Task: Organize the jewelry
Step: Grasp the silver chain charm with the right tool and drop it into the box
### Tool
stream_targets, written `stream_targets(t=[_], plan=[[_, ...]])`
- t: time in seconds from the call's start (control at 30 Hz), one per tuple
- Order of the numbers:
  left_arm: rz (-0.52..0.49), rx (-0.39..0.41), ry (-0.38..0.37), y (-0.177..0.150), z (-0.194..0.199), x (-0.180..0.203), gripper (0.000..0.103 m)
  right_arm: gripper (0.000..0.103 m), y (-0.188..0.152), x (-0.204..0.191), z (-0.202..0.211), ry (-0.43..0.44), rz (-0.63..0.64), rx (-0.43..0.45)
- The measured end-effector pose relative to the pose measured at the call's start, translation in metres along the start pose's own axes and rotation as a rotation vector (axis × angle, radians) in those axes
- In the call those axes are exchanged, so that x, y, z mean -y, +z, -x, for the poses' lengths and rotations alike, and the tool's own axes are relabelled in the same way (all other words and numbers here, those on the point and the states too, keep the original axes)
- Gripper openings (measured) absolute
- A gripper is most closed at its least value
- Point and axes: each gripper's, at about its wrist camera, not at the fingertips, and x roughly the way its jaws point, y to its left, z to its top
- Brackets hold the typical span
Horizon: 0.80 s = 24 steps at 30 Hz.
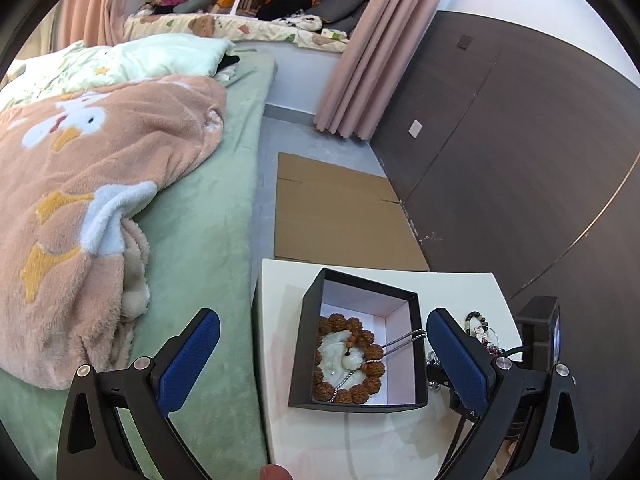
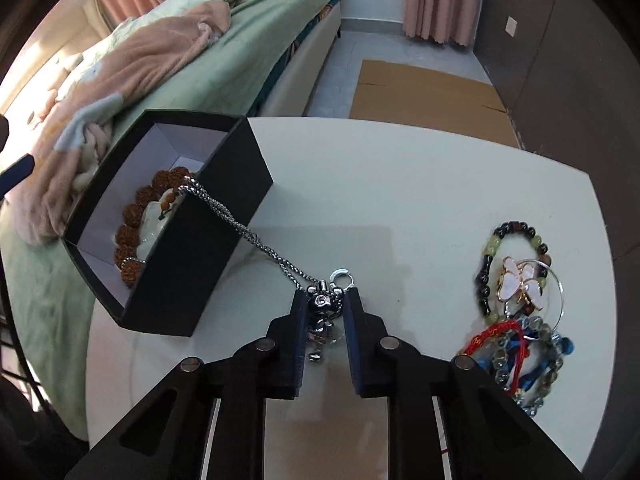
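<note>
The right gripper [image 2: 323,304] pinches a silver pendant [image 2: 321,307] on the white table [image 2: 400,184], its chain [image 2: 240,228] running left over the wall of the black box [image 2: 208,240] holding a brown bead bracelet [image 2: 132,216], with more bracelets [image 2: 520,320] heaped right.

Table [image 2: 400,184]: beside the bed [image 2: 224,80], cardboard sheet [image 2: 424,96] on the floor behind it. Box [image 2: 208,256]: on the table's left part, holding a bead bracelet [image 2: 132,216]. Chain necklace [image 2: 240,228]: draped over the box's right wall onto the table, pendant [image 2: 322,312] between the right claw's [image 2: 323,300] fingers. Bracelet heap [image 2: 520,312]: at the table's right edge.
</note>
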Motion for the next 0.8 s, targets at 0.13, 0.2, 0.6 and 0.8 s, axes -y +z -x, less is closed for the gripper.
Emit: stream_targets(t=[0.13,0.2,0.6,0.8], plan=[[0.003,-0.005,0.003,0.000,0.001,-0.002,0.103,0.018,0.004,0.007,0.022,0.064,-0.041,0.058],[0.008,-0.002,0.005,0.001,0.002,-0.002,0.103,0.018,0.008,0.010,0.039,0.118,-0.066,0.104],[0.040,-0.002,0.009,0.003,0.002,-0.009,0.103,0.018,0.028,-0.009,0.118,0.361,-0.103,0.330],[0.053,-0.011,0.017,0.003,0.002,-0.016,0.103,0.019,0.041,-0.038,0.123,0.461,-0.086,0.328]])
